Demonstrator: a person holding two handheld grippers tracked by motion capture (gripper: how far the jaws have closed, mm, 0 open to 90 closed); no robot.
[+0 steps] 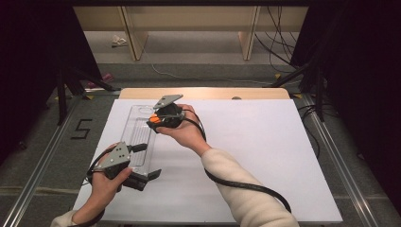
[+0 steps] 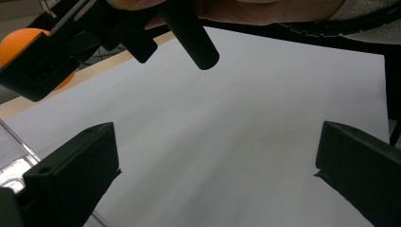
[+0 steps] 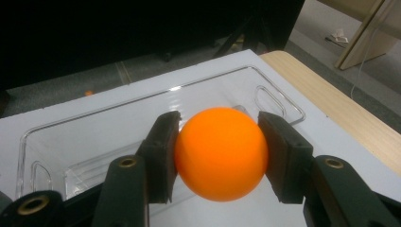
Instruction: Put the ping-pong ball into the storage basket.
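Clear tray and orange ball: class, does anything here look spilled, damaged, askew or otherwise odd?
Nothing stands out. The clear tray lies flat and unbroken on the white table, and the right gripper holds the orange ball squarely above it.

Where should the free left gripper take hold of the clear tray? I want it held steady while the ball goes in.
Grip the clear tray by its near short rim, coming from the person's side with the left gripper, whose jaws stand open there. The rim is a thin raised lip with a handle slot. That likely leaves the right gripper, shut on the orange ball, free above the tray.
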